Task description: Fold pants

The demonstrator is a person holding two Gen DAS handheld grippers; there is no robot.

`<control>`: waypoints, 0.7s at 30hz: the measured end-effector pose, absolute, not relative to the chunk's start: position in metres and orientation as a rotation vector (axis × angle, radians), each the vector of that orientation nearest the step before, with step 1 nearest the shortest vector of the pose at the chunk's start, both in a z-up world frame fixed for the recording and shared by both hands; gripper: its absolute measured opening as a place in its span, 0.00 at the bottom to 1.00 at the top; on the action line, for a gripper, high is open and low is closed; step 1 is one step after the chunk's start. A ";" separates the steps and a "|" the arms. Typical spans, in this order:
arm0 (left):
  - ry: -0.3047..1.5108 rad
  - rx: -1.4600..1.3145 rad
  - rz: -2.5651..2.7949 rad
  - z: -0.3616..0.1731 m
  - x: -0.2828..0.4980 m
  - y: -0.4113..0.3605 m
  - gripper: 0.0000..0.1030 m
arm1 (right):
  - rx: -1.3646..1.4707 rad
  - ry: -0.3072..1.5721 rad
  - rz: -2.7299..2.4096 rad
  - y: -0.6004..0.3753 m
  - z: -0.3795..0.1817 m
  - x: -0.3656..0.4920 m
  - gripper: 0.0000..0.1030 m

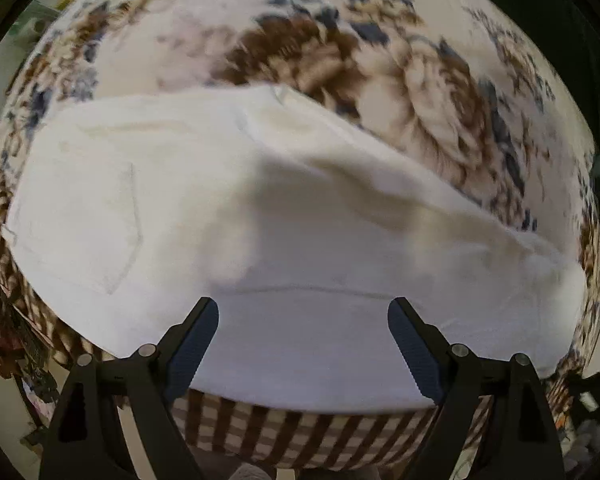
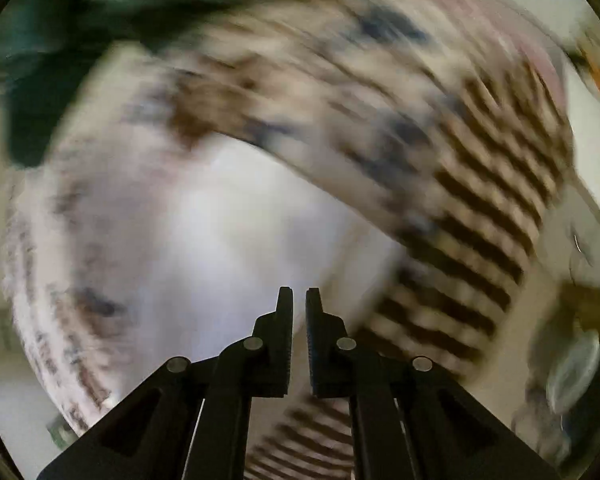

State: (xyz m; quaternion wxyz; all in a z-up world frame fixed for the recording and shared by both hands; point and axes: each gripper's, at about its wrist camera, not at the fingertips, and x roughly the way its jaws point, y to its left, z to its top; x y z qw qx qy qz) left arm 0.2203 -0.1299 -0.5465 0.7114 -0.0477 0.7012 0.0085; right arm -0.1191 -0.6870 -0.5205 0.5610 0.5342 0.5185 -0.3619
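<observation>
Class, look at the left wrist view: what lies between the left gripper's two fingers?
Only the white pants, lying on the flowered bedspread. The left gripper is open above them, gripping nothing; the left wrist view shows it.

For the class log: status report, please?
Left gripper open above white cloth pants. Right gripper shut, empty. Nothing blocking.

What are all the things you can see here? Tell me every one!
white folded cloth pants: one, white, lying flat on the cover, under the left gripper.
flower-print bed cover with brown checked border: one, cream, brown and blue, beneath the pants.
dark green fabric: one heap, at the cover's far edge, blurred.
left gripper: one, black, open above the pants, holding nothing.
right gripper: one, black, shut, holding nothing.
</observation>
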 end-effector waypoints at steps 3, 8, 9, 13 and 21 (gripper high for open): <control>1.569 -0.077 0.005 -0.550 0.216 -0.134 0.84 | 1.323 1.144 -0.814 -0.685 -0.525 -0.126 0.17; 1.592 -0.034 0.015 -0.561 0.213 -0.135 0.84 | 1.339 1.111 -0.756 -0.671 -0.541 -0.101 0.47; 1.592 -0.025 0.018 -0.563 0.213 -0.135 0.84 | 1.338 1.116 -0.781 -0.672 -0.548 -0.097 0.47; 1.587 0.032 0.031 -0.574 0.216 -0.140 0.84 | 1.335 1.121 -0.843 -0.676 -0.577 -0.085 0.31; 1.609 -0.029 0.040 -0.582 0.216 -0.135 0.84 | 1.132 1.065 -0.911 -0.660 -0.509 -0.091 0.03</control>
